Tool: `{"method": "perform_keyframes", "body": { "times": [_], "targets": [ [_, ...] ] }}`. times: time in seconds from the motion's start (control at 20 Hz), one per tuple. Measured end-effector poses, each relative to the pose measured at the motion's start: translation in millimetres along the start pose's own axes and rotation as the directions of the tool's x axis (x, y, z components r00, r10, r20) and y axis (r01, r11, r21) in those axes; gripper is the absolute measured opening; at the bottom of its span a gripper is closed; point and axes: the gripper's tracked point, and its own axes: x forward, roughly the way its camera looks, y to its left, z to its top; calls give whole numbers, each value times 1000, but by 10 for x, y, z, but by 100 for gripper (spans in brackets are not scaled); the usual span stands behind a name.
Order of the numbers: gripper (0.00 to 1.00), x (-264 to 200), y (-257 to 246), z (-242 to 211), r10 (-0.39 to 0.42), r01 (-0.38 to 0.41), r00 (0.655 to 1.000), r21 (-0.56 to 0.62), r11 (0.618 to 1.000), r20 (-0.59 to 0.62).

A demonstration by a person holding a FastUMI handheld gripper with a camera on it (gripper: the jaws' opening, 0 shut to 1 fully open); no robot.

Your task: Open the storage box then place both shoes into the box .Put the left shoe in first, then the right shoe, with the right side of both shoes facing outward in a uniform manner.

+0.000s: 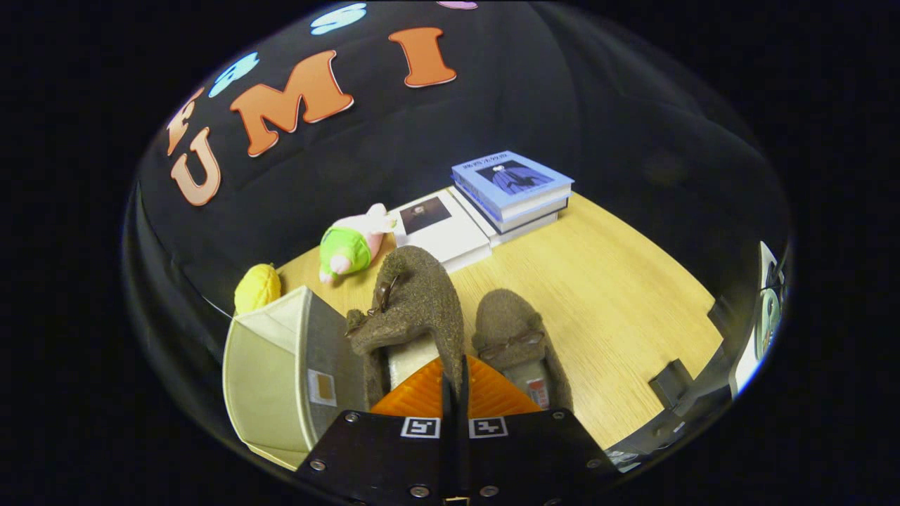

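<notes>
A single view is taken from a fisheye camera carried on the gripper [455, 393], aimed forward and downward along its two closed orange fingers [422, 397]. The two shoes [415, 309] just ahead are seen very close. Beyond them the wooden table [619, 295], the books [510, 186] and the booth wall are taken in.

your gripper [455, 393] has its orange fingers pinched on the side wall of one fuzzy brown shoe [415, 309], which tilts up. the other brown shoe [517, 344] lies flat just beside it. the cream storage box [271, 372] stands close by.
</notes>
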Motion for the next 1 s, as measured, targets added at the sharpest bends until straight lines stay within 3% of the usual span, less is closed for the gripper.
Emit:
{"method": "perform_keyframes", "body": {
  "times": [0.2,0.45,0.8,1.0],
  "targets": [
    [1,-354,295,437,51,-51,996,1,999,77],
    [1,-680,840,592,158,-158,982,-11,987,102],
    [1,-705,1621,81,271,-270,963,-39,962,4],
    [1,-543,1877,-379,269,-275,959,-65,959,-87]
  ]
}}
